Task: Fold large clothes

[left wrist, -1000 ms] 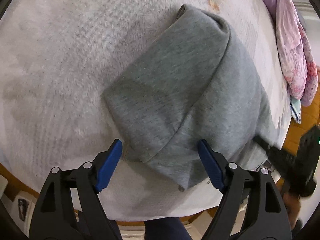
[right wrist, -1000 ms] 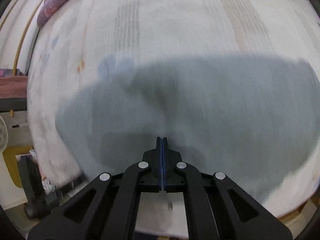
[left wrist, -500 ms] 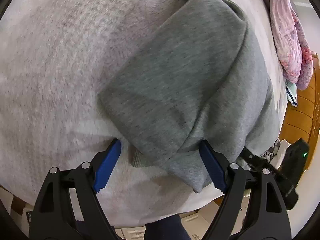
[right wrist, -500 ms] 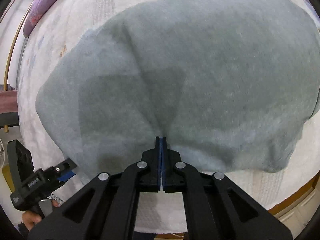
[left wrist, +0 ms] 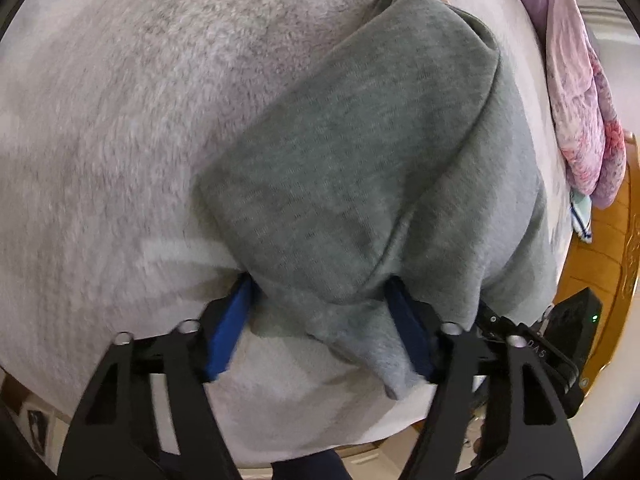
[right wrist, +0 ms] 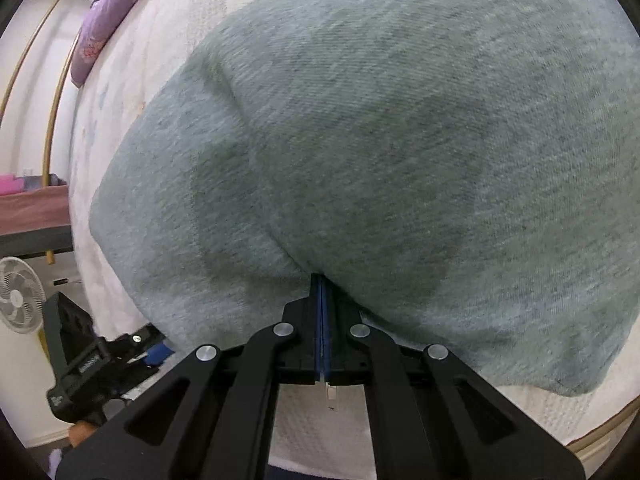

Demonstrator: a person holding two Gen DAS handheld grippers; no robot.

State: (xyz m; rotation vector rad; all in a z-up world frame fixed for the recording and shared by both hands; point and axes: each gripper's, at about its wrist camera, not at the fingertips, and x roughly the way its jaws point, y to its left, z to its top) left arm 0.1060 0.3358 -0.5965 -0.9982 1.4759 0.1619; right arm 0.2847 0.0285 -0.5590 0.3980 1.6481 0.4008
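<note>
A folded grey garment (left wrist: 360,152) lies on a white fuzzy bed cover (left wrist: 120,120). My left gripper (left wrist: 320,300) is open, its blue fingers (left wrist: 228,328) astride the garment's near corner, with cloth between them. In the right wrist view the garment (right wrist: 400,140) fills most of the frame. My right gripper (right wrist: 321,280) is shut, its tip pressed into the garment's near edge; whether cloth is pinched between the pads is hidden. It also shows in the left wrist view (left wrist: 560,344) at the lower right.
A pink and purple quilt (left wrist: 580,92) lies along the bed's far right side, next to a wooden board (left wrist: 612,264). A white fan (right wrist: 18,300) stands beside the bed at the left. The left gripper (right wrist: 92,364) shows at the lower left.
Both grippers have moved forward onto the garment. The left fingers have narrowed around its near corner. The right gripper has stayed shut and now touches the near edge.
</note>
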